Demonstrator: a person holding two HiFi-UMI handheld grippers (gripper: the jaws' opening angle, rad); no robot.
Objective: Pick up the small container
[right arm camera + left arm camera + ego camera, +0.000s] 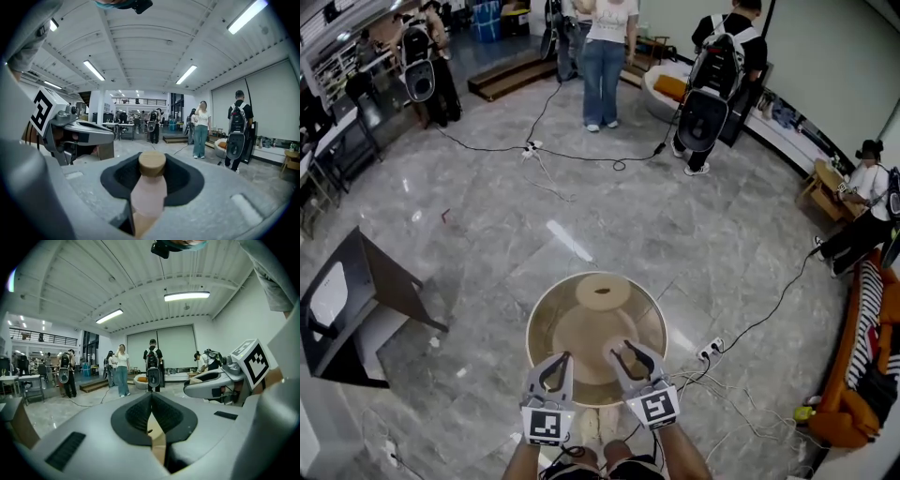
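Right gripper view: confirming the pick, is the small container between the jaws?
Yes, the pink small container with a tan cap stands clamped between the right gripper's jaws.

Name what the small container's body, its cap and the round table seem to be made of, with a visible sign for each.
Body of the small container: probably matte plastic or frosted glass; even pale pink, no glare. Its cap: looks like cork or light wood; tan and dull. The round table: seemingly light wood or laminate; smooth beige, soft sheen.
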